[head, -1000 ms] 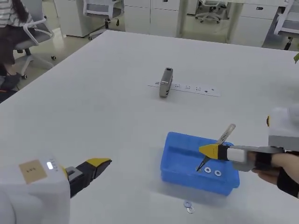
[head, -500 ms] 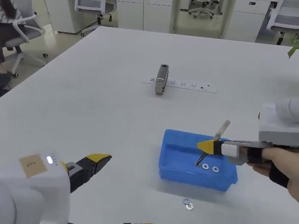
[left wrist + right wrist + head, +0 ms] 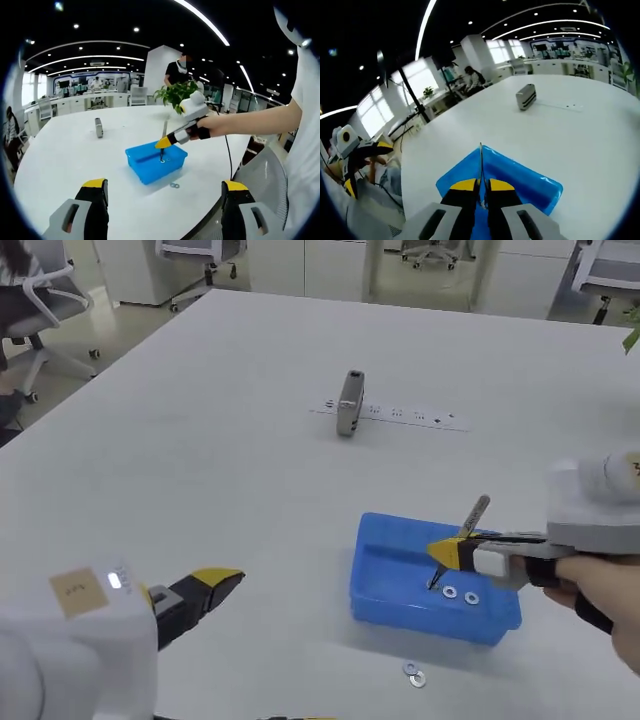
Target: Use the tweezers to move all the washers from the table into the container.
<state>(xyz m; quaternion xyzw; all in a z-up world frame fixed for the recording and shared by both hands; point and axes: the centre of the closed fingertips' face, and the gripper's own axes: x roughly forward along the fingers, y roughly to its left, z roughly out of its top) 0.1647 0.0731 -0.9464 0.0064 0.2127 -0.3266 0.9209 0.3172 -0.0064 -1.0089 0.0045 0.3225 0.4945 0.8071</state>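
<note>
1. Two washers (image 3: 450, 592) lie flat on the floor of the blue container (image 3: 385, 590), close to its near wall.
2. A second pair, the loose washers (image 3: 413, 673), rests on the white surface (image 3: 200, 440) just beside the container, between it and the near edge. They lie so close together that I cannot tell if they touch.
3. The tweezers (image 3: 470, 520) stand tilted, tips down inside the container just beside the washers there, tail end rising toward the far edge.
4. The right hand-held gripper (image 3: 445, 553) pinches the tweezers partway along, its yellow-tipped jaws pressed almost together around them. A hand (image 3: 600, 595) holds it from the right edge.
5. The left hand-held gripper (image 3: 225, 583) hovers by the near edge on the left, well apart from the container, jaws spread wide with nothing between them.
6. Toward the far edge, a grey box-shaped device (image 3: 351, 405) stands at the left end of a flat white power strip (image 3: 410, 417).
</note>
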